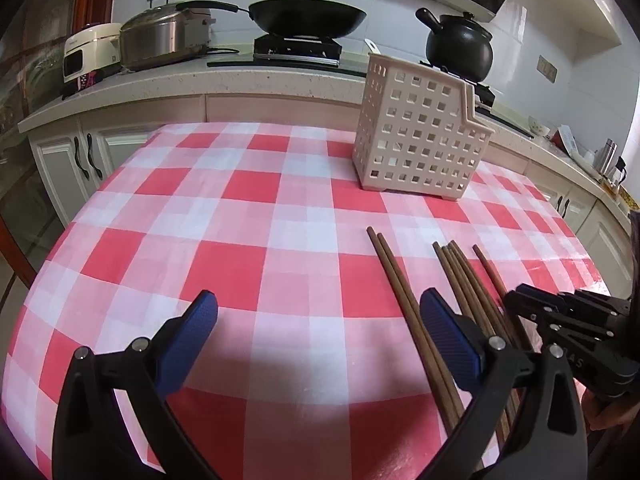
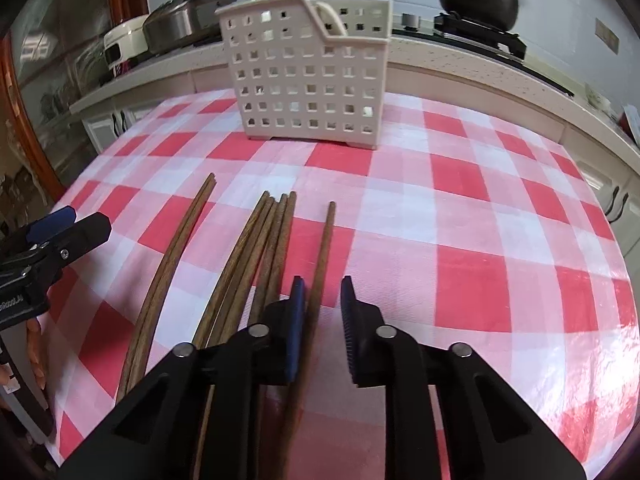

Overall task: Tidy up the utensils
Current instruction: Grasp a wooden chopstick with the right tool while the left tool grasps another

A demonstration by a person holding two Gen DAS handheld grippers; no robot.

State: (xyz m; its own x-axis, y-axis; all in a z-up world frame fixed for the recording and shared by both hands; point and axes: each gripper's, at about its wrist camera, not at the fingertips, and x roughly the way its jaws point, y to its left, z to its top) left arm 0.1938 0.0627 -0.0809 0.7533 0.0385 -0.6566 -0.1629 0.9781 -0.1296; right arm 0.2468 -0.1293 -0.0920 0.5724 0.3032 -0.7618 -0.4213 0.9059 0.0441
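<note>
Several brown wooden chopsticks (image 2: 256, 256) lie on the red-and-white checked tablecloth (image 2: 460, 240): a pair at the left (image 2: 176, 248), a bunch in the middle, and a single chopstick (image 2: 323, 256) at the right. My right gripper (image 2: 323, 300) is open, its blue pads (image 2: 297, 320) straddling the single chopstick without closing on it. My left gripper (image 1: 318, 320) is open and empty, just left of the pair (image 1: 396, 280). A cream perforated utensil holder (image 2: 308, 76) stands upright at the far side; it also shows in the left wrist view (image 1: 420, 136).
A kitchen counter (image 1: 168, 84) runs behind the table with a steel cooker (image 1: 160, 36), a black wok (image 1: 308, 18) and a black clay pot (image 1: 460, 46). White cabinets (image 1: 72, 164) stand below. The right gripper shows in the left wrist view (image 1: 568, 320).
</note>
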